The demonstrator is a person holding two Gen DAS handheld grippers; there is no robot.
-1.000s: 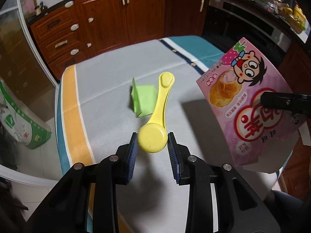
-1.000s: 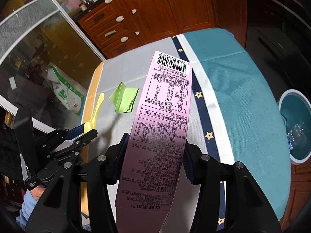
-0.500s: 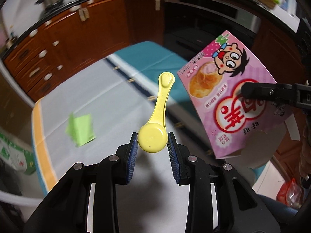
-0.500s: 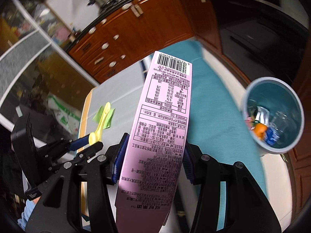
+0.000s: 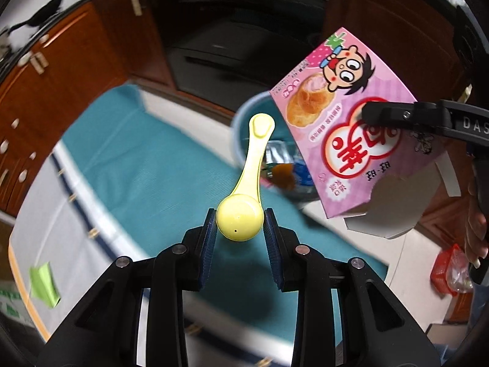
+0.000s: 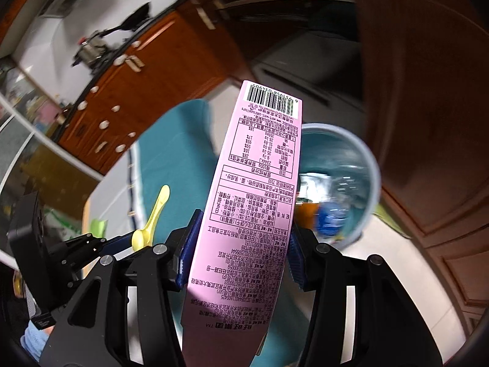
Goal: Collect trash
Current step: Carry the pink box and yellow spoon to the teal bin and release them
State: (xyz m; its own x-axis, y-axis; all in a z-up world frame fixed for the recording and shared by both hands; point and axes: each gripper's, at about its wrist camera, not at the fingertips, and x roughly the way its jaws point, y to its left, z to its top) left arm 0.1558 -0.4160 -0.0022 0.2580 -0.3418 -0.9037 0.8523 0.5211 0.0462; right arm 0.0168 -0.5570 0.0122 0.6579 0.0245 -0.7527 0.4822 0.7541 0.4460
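Our left tongs (image 5: 240, 229) pinch the yellow plastic scoop (image 5: 244, 195) by its bowl. Our right tongs (image 6: 241, 247) clamp the flat pink cardboard snack box (image 6: 253, 198) edgewise, so both pieces hang ready for the round pale-blue trash bin (image 6: 371, 165) just ahead.

A home kitchen: reddish wooden cabinets (image 6: 107, 104) with pale knobs, a pan (image 6: 128, 23) and a steel pot (image 6: 91, 50) along the counter, a dark built-in oven (image 5: 232, 30), a cloth-covered worktop (image 5: 146, 165), a round bin (image 6: 345, 180) holding wrappers.
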